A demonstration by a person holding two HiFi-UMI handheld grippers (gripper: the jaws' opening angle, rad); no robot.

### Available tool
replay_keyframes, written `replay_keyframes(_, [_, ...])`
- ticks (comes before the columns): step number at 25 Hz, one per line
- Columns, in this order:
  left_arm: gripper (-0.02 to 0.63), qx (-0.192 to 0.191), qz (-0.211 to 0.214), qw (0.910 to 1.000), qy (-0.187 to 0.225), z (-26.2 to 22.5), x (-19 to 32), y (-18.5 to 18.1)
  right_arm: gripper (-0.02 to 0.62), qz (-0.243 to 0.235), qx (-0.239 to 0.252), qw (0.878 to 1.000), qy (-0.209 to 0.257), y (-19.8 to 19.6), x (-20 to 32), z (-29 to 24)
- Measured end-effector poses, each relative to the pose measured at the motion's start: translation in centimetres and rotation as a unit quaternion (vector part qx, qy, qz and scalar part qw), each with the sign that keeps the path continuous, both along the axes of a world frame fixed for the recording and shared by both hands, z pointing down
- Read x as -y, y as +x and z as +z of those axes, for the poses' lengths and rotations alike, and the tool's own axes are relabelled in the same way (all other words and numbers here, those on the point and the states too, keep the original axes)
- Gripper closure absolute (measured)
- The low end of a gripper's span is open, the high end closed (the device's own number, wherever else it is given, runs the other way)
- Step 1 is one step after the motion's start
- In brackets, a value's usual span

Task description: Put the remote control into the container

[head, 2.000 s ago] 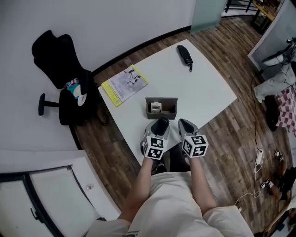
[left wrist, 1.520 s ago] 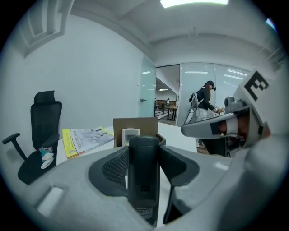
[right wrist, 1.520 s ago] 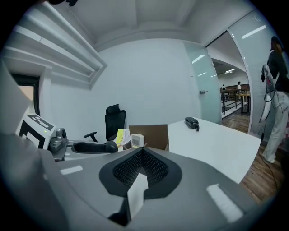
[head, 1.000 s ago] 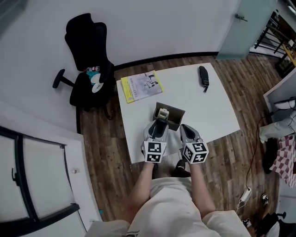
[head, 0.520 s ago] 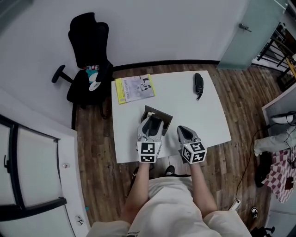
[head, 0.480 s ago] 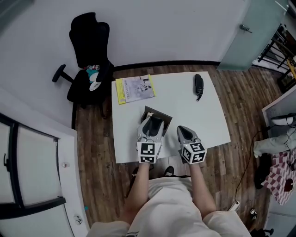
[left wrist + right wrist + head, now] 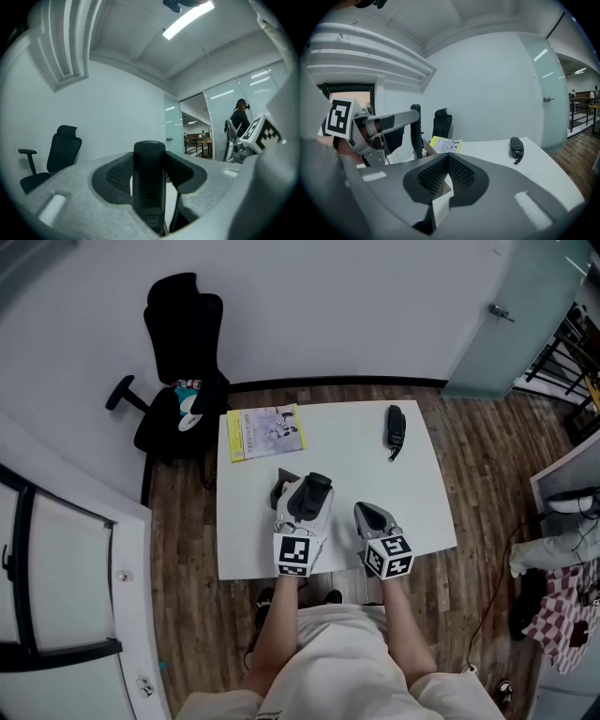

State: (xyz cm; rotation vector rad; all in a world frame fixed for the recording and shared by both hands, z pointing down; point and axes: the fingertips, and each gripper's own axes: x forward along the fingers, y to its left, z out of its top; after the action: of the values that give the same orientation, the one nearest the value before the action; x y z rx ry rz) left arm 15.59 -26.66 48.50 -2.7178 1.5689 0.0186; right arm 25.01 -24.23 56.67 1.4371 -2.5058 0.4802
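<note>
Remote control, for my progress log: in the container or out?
Out. The remote control is clamped between the left gripper's jaws, with no container walls around it.

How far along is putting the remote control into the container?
Done: the remote control is picked up, clamped upright in the left gripper. In hand: it is held close to the container, not yet inside. Left: lower it in and release. The right gripper is shut and empty.

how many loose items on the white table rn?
3: a yellow booklet at the far left corner, a black device at the far right, a cardboard container in the middle, partly behind the left tongs. Anything inside it is hidden.
</note>
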Motion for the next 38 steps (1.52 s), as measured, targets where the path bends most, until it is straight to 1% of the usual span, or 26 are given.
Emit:
replay_keyframes(5, [0.385, -0.009, 0.0, 0.9997, 0.022, 1.1, 0.6, 0.5, 0.594, 0.004, 0.007, 1.0, 0.025, 1.8, 1.3, 0.6])
replay_keyframes(9, [0.383, -0.013, -0.005, 0.9995, 0.029, 3.4, 0.9, 0.6, 0.594, -0.018, 0.004, 0.999, 0.039, 1.6, 1.8, 2.3])
replay_keyframes(12, [0.383, -0.017, -0.01, 0.9995, 0.024, 5.1, 1.0, 0.5, 0.594, -0.032, -0.002, 0.999, 0.04, 1.6, 1.8, 3.6])
replay_keyframes(19, [0.383, -0.005, -0.021, 0.9998, 0.004, 8.9, 0.7, 0.2, 0.594, -0.052, -0.006, 0.998, 0.043, 1.0, 2.1, 5.4])
replay_keyframes(22, [0.383, -0.012, -0.024, 0.9996, 0.006, 9.2, 0.7, -0.4, 0.594, -0.058, -0.008, 0.997, 0.044, 0.3, 2.0, 6.1])
replay_keyframes(25, [0.383, -0.003, -0.025, 0.9997, 0.0, 9.2, 0.9, -0.2, 0.594, -0.063, -0.008, 0.997, 0.043, -0.2, 1.9, 5.9])
replay_keyframes(27, [0.38, 0.008, -0.024, 0.9997, 0.0, 9.0, 0.8, 0.1, 0.594, -0.059, -0.004, 0.997, 0.044, -0.3, 1.7, 5.4])
replay_keyframes(29, [0.315, 0.008, -0.027, 0.9996, 0.004, 8.1, 0.7, -0.2, 0.594, -0.053, -0.001, 0.997, 0.047, -0.3, 1.6, 4.7])
replay_keyframes(31, [0.296, 0.007, -0.029, 0.9995, 0.005, 7.2, 0.6, -0.8, 0.594, -0.047, 0.001, 0.998, 0.046, -0.4, 1.4, 4.1])
replay_keyframes(38, [0.29, 0.043, -0.014, 0.9988, -0.022, 6.2, -1.4, -2.4, 0.594, -0.005, 0.024, 0.999, 0.035, -1.6, -0.6, 2.3])
